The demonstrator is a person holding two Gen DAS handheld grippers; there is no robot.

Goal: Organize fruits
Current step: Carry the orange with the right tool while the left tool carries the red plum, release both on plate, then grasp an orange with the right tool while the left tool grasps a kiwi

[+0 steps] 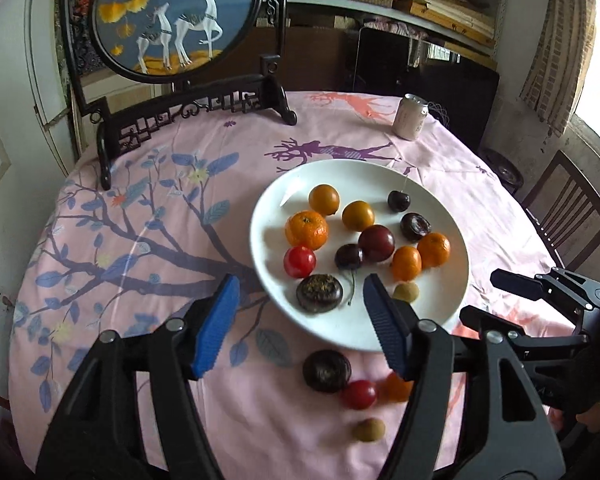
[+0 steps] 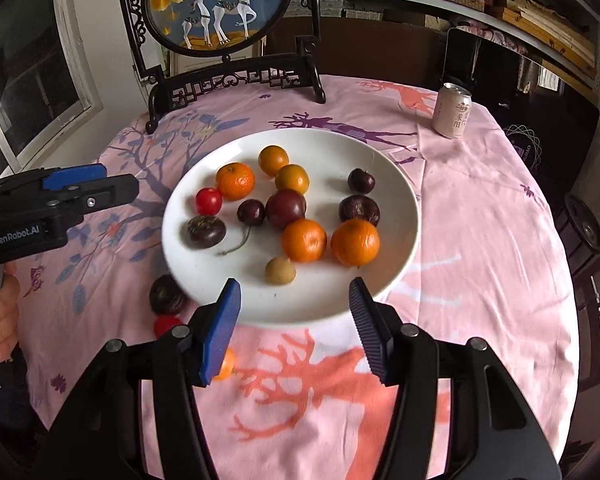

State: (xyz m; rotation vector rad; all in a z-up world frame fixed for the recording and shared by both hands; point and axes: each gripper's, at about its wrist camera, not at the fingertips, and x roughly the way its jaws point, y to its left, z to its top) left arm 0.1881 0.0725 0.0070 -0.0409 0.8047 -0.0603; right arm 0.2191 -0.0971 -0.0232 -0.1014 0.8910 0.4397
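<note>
Plate [image 2: 396,184] mid-table, most fruit on it. Four strays on cloth [image 1: 140,208] at plate's 7 o'clock: dark fruit [image 1: 326,370], tomato [image 1: 359,394], small tan one [image 1: 368,429], orange piece [image 1: 396,387], blurred, likely mandarin. Left tongs [image 1: 298,324] and right tongs [image 2: 294,328] both wide open, empty. Judged step: collecting strays. Next: lower left tongs over dark fruit, gentle squeeze.
</note>
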